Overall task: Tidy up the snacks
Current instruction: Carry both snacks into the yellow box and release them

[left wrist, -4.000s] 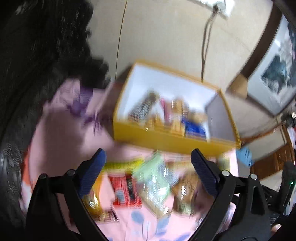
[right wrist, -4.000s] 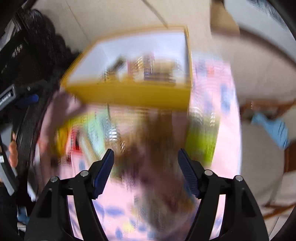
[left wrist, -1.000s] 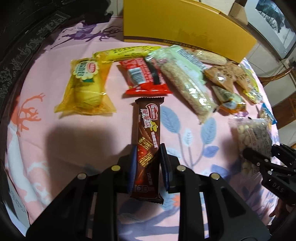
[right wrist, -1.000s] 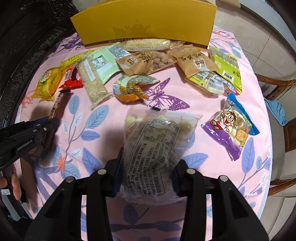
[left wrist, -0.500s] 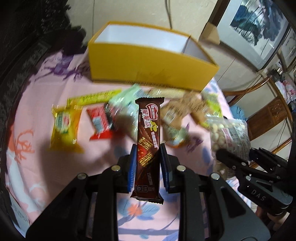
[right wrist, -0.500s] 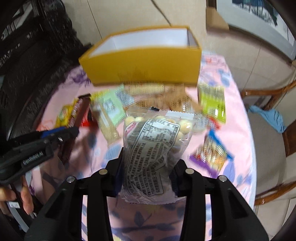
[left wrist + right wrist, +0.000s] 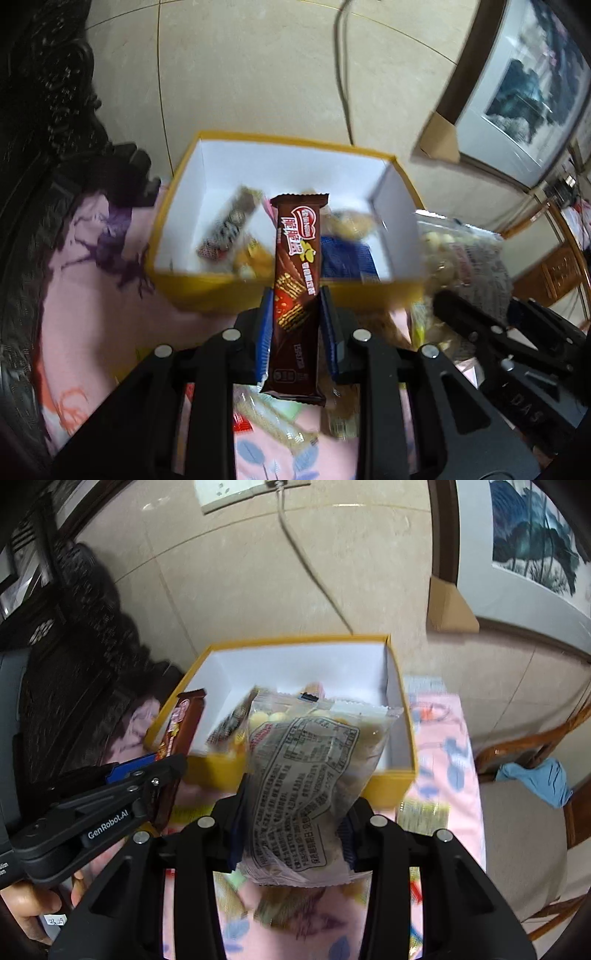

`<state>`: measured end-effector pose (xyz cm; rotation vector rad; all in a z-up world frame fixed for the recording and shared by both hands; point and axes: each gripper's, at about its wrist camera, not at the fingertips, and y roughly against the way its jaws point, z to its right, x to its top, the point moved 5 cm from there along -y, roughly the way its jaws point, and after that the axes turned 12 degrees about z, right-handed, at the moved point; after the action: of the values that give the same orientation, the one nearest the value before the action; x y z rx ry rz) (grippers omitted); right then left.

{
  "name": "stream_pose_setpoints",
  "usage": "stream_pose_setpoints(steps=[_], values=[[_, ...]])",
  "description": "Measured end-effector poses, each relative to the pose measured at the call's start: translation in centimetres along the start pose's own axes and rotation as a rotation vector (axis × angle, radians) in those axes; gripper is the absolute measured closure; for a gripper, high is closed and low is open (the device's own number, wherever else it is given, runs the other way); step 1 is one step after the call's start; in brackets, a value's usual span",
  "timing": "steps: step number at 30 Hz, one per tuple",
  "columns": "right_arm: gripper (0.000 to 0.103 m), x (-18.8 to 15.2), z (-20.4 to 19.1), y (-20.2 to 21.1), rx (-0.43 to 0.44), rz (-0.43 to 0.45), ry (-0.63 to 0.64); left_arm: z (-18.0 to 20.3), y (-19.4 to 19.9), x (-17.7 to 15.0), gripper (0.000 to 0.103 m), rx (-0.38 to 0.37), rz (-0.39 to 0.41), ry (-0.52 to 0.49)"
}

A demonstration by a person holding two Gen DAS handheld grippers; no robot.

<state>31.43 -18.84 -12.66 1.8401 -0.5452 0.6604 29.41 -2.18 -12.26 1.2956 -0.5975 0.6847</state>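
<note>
On my left, my left gripper [image 7: 296,325] is clamped on a long brown chocolate wafer bar in a glossy wrapper [image 7: 297,280], its blue pads pressing both long edges about halfway up. I hold the bar upright over the near wall of the open yellow cardboard box with a white inside [image 7: 221,280], which sits at the far edge of the pink cloth with a leaf and butterfly print [image 7: 88,295]. Several small packets already lie on the box floor; motion blur keeps me from naming them, though one looks like a dark striped bar [image 7: 229,229].

In the right wrist view the same box [image 7: 295,640] is straight ahead. My right gripper [image 7: 293,827] is closed on a clear plastic bag of pale round snacks with a printed label [image 7: 310,775], squeezed at its lower half, its top reaching over the box's front wall. More loose packets [image 7: 424,812] rest blurred on the cloth below. A blue rag [image 7: 535,779] lies on a wooden chair [image 7: 517,753] at far right.
</note>
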Motion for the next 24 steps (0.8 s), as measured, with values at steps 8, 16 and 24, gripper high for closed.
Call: stream_pose_setpoints(steps=[8,16,24], values=[[0.062,3.8,0.4,-3.7,-0.021,0.007,0.015,-1.1,-2.7,4.5,0.079,0.010,0.001,0.006],[0.046,5.4,0.4,-7.6,-0.089,-0.059,0.049,-2.1,-3.6,6.8,0.016,0.065,0.035,0.010],[0.037,4.1,1.8,-5.4,-0.056,-0.060,0.042,-5.3,-0.7,5.5,0.016,0.057,0.046,0.075]])
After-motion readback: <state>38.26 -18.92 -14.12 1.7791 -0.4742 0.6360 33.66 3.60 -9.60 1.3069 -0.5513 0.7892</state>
